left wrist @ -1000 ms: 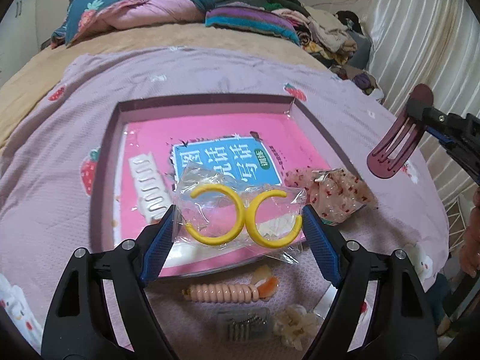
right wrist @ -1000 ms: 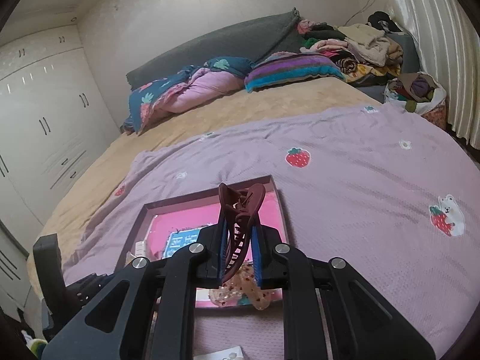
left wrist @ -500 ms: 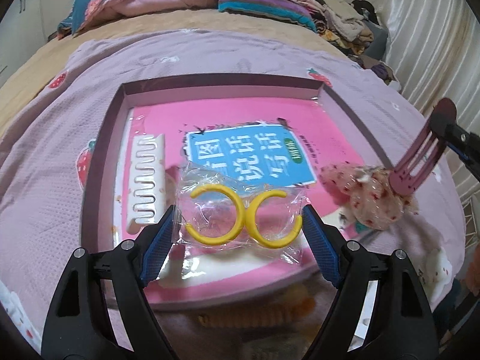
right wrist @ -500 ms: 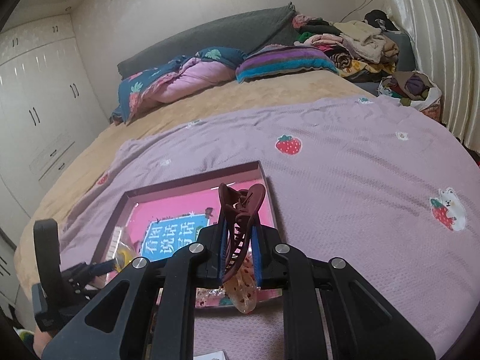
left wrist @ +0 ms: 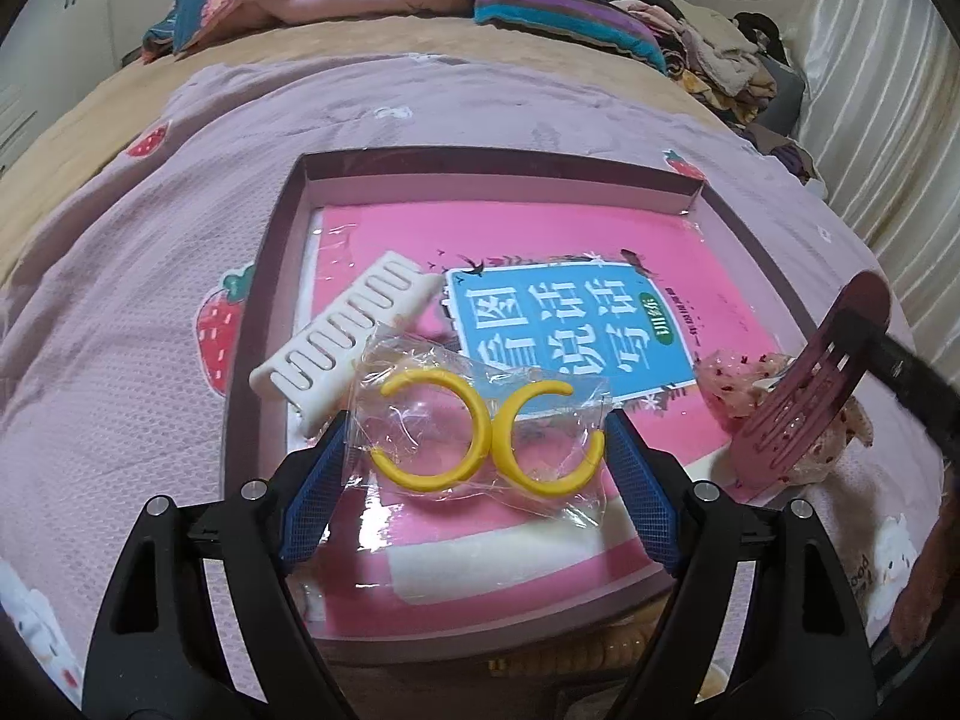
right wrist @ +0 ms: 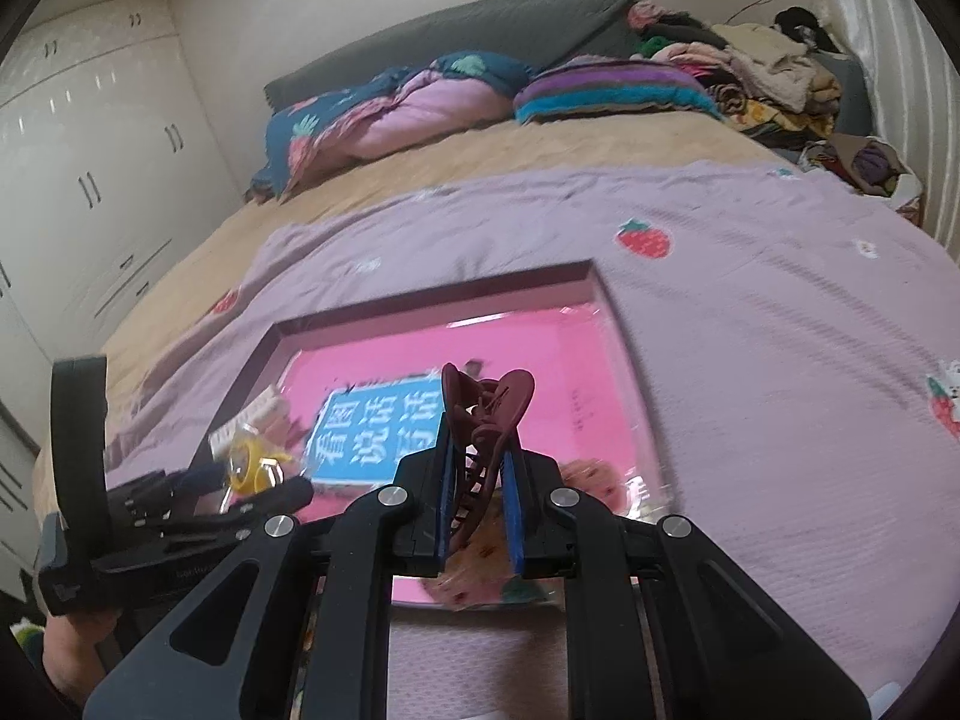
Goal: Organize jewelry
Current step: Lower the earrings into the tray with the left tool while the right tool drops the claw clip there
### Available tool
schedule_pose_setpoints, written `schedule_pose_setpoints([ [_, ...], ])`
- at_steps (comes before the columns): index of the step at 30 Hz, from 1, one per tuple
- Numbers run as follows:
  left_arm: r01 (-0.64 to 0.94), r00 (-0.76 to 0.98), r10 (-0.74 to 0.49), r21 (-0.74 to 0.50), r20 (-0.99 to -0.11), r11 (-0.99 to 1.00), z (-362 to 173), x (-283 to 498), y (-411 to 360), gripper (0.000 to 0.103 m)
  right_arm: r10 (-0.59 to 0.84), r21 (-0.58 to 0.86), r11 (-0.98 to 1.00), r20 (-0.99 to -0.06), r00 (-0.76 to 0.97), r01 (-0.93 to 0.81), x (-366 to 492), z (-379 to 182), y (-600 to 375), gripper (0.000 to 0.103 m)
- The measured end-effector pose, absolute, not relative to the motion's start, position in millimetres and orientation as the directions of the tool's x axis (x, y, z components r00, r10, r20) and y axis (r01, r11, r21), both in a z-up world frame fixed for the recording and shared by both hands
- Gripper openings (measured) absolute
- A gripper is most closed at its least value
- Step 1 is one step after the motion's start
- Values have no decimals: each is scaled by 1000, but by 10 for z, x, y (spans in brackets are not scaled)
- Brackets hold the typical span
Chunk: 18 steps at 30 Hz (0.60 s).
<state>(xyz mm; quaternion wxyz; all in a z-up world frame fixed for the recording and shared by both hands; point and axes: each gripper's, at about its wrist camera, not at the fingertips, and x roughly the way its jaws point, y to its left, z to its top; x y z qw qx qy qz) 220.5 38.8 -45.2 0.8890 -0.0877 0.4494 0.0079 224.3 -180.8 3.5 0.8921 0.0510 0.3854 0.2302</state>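
Note:
My left gripper [left wrist: 480, 462] is shut on a clear bag of yellow hoop earrings [left wrist: 474, 426] and holds it over the near part of the shallow box [left wrist: 480, 159]. My right gripper [right wrist: 477, 474] is shut on a maroon claw hair clip [right wrist: 486, 414], seen in the left wrist view [left wrist: 810, 384] above a pink speckled scrunchie [left wrist: 735, 378] at the box's right side. A white comb [left wrist: 345, 339] lies in the box on the pink book [left wrist: 570, 330].
The box sits on a lilac strawberry blanket [left wrist: 150, 300] on a bed. A beaded hair piece [left wrist: 600, 654] lies just in front of the box. Pillows and clothes [right wrist: 600, 84] are piled at the headboard. Wardrobes [right wrist: 72, 180] stand on the left.
Both grippers have moved forward and lower over the box. The bag of earrings now hangs over the book's near edge, and the hair clip has come down next to the scrunchie.

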Motion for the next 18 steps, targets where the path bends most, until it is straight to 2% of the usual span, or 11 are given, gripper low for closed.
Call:
schedule_pose_setpoints([
  [8,-93,596,-63,-146,-800,985,-447,2189,407,75,475,285,869,-706,525,-404,2147,-125,-1694,16],
  [11,-95,596,-64,-149,-801,984,-443,2196,413,75,474,287,871,-706,526,-399,2096,-107,-1749,30],
  [15,-99,597,-63,-151,-800,984,-420,2185,424,75,467,302,880,-693,549,-368,2017,-33,-1891,57],
  [18,-99,600,-61,-149,-798,984,-395,2169,419,75,457,326,889,-675,579,-322,1965,41,-2066,70],
])
